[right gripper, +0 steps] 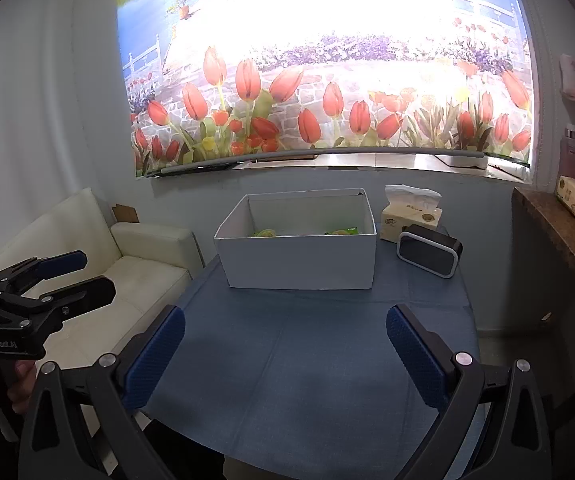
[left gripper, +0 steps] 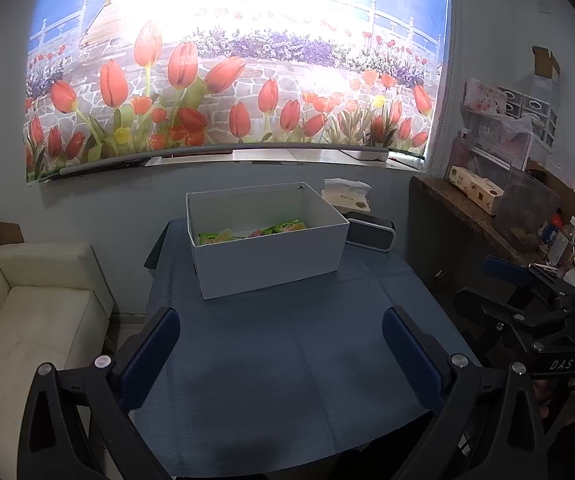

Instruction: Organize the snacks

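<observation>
With both the left hand-held gripper (left gripper: 280,334) and right hand-held gripper (right gripper: 285,332) spread wide and empty above the desk (left gripper: 287,360), a careless reach for the snacks (left gripper: 253,233) lying inside the white box (left gripper: 271,264) risks shoving that light box toward the speaker (left gripper: 371,234).

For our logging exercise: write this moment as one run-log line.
left gripper: open, empty | right gripper: open, empty | green snack packets: inside white cardboard box | blue tablecloth: bare in front
</observation>
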`<action>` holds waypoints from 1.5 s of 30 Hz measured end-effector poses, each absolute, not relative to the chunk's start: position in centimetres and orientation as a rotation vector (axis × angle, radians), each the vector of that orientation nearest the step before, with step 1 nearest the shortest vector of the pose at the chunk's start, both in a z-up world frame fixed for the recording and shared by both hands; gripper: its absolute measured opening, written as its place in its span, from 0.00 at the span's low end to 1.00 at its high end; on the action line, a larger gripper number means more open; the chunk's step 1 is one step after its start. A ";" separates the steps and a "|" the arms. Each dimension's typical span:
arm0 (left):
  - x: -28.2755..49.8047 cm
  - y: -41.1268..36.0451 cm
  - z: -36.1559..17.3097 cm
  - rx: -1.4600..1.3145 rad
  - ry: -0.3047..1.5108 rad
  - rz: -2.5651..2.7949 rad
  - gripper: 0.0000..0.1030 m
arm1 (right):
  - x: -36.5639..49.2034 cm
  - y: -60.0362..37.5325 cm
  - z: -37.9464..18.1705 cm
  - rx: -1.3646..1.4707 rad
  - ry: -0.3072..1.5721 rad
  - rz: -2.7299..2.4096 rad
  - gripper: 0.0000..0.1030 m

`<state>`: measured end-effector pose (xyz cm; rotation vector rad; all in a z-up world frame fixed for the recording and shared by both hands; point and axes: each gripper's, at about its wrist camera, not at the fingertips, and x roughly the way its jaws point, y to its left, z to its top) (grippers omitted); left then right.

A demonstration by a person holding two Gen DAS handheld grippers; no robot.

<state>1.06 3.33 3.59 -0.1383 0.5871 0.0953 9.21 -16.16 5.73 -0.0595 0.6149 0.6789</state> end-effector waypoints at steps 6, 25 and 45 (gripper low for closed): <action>1.2 3.4 3.5 -0.153 0.587 0.078 1.00 | 9.2 -16.1 5.8 -0.063 0.614 0.670 1.00; 1.2 3.1 3.3 -0.157 0.588 0.069 1.00 | 9.1 -15.6 5.7 -0.061 0.625 0.680 1.00; 1.3 2.9 3.2 -0.169 0.594 0.060 1.00 | 8.9 -15.6 5.8 -0.059 0.622 0.683 1.00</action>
